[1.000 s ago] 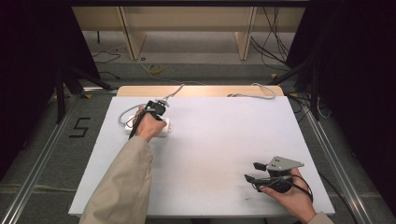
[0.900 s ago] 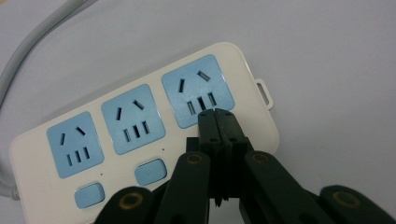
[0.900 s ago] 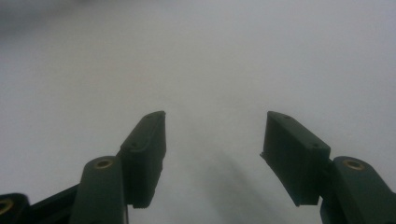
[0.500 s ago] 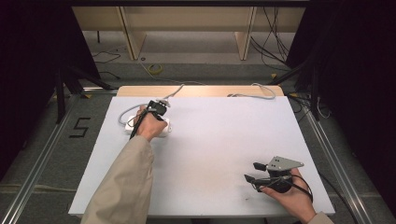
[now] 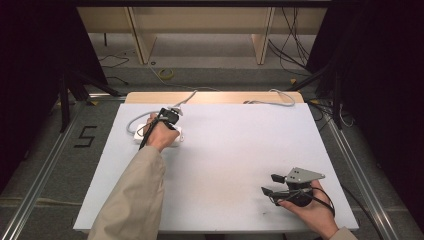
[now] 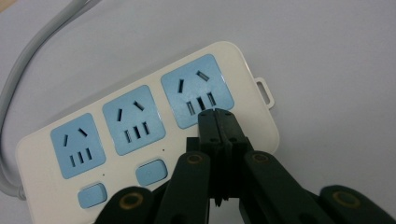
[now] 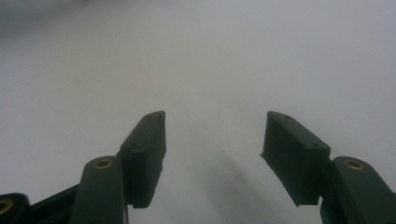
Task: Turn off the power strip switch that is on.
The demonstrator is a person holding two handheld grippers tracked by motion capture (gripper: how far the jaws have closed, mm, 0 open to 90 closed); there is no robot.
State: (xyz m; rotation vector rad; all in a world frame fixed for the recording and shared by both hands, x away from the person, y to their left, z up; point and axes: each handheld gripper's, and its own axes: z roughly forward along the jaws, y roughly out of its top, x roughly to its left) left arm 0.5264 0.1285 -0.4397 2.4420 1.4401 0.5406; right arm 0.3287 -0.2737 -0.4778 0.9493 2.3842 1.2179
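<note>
My left hand-held gripper (image 6: 215, 114), jaws pressed together, points at the white power strip (image 6: 140, 135) with 3 blue sockets, far-left on the worktop (image 5: 235, 150). My right hand-held gripper (image 7: 212, 140) rests spread, well apart.

White power strip (image 6: 140, 135), blue sockets, flat on table's left

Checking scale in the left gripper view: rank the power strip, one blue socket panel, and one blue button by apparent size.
1. Power strip, largest.
2. Socket panel.
3. Button, smallest.
The three panels look alike, and so do the two buttons.
</note>
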